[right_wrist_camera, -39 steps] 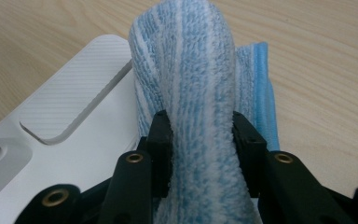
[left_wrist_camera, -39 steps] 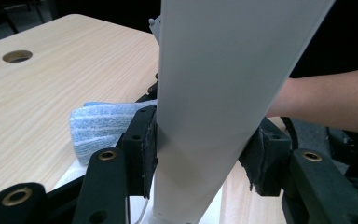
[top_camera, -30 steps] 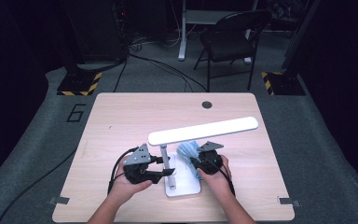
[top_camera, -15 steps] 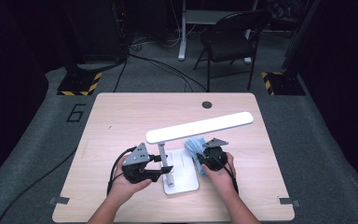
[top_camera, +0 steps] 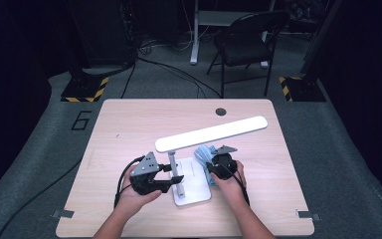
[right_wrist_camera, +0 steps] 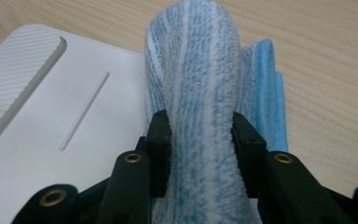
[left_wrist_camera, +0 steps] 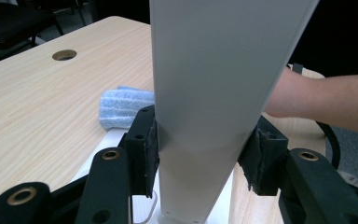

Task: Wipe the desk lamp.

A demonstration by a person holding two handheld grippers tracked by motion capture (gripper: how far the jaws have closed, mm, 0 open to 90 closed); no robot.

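Note:
A white desk lamp stands near the table's front, with a flat base (top_camera: 194,191), a short stem (top_camera: 174,167) and a long bar head (top_camera: 211,133). My left gripper (top_camera: 171,175) is shut on the stem; in the left gripper view both pads press the white stem (left_wrist_camera: 214,116) at my left gripper (left_wrist_camera: 203,154). My right gripper (top_camera: 214,167) is shut on a folded blue striped cloth (top_camera: 203,155) at the base's right edge. In the right gripper view the cloth (right_wrist_camera: 200,84) bulges up between the pads of my right gripper (right_wrist_camera: 200,140), beside the white base (right_wrist_camera: 65,121).
A round cable hole (top_camera: 221,111) sits near the table's far edge. A dark folding chair (top_camera: 246,45) and floor cables lie beyond the table. Black cables trail from both grippers toward the person. The person's right forearm (left_wrist_camera: 326,100) crosses behind the stem.
My right gripper with the cloth has slid a little farther from the person along the base's right side. The lamp head's far end has swung slightly away. The left gripper has stayed put.

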